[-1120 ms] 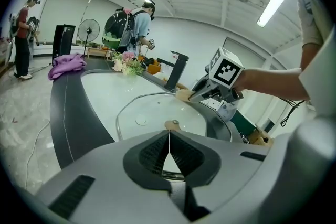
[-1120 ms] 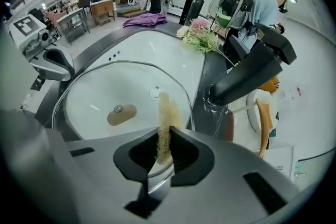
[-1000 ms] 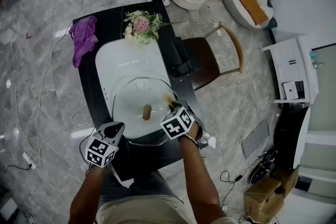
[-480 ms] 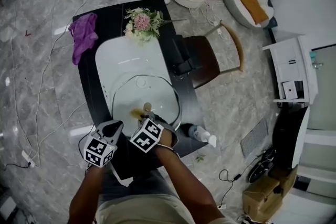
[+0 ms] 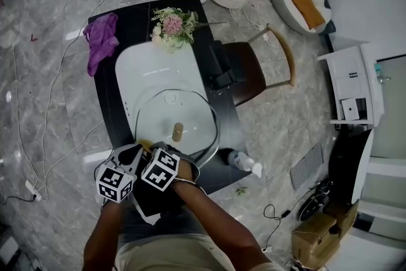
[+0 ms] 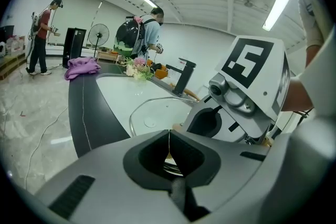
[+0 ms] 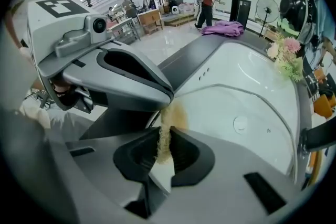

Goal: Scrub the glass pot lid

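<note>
**Pad at the lid's near rim, both grippers side by side**

The lid (image 5: 185, 112) lies flat in the near half of the sink (image 5: 144, 70), knob (image 5: 177, 132) up. Both grippers are at the sink's near left edge, almost touching each other.

The left gripper (image 6: 169, 140) has its jaws pressed together on the lid's near rim; a strip of the metal rim shows in the gap below the pads. The right gripper (image 7: 164, 139) reaches across the person's body to the same spot. Its jaws are clamped on a tan pad (image 7: 173, 114), which sticks out past the tips and meets the rim of the lid just beside the left gripper. From the head view the pad shows as a small tan patch at the sink's near left edge.

The sink is set in a black table (image 5: 104, 105). A faucet (image 5: 219, 70) stands at the sink's right side, with a chair (image 5: 257, 73) beyond it. Flowers (image 5: 171, 27) lie at the sink's far end, and a purple cloth (image 5: 101, 41) lies beyond the sink's far left corner. A bottle (image 5: 240, 162) lies off the sink's near right corner.
</note>
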Demonstrator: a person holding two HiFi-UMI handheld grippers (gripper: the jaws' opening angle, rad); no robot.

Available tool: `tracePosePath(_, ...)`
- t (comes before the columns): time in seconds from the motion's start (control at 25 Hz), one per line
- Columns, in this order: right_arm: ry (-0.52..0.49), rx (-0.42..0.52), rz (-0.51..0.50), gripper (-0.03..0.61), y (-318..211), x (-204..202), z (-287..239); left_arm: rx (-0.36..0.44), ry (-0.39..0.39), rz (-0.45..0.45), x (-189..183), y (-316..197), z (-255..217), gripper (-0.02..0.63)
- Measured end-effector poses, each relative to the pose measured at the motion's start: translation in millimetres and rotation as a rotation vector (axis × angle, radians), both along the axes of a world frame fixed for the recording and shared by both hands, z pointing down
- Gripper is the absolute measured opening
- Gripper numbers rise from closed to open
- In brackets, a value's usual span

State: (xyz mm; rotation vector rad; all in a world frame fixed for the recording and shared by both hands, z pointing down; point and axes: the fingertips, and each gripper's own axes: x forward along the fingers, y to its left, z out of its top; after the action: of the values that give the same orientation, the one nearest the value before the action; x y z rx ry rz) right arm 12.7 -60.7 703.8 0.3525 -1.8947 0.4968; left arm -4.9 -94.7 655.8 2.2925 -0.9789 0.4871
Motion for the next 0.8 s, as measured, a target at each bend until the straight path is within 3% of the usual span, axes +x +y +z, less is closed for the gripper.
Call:
tracePosePath(0.4, 0.008, -0.059, 0.061, 0.043, 2.6, 29.5, 0.6, -0.009, 0.002, 0.046, 14.2, 2.5, 2.4, 0.02)
tracePosePath(0.56, 0.093, -0.067, 0.111, 0.043, -6.1, 87.8, 1.8, -0.015, -0.006, 0.061, 18.8, 3.8, 3.5, 0.018)
tracePosePath(0.8, 0.304, 0.051, 0.183, 0.043, -44.1, 184.1, -8.6, -0.017, -0.013, 0.072, 18.0, 2.8, 4.7, 0.019)
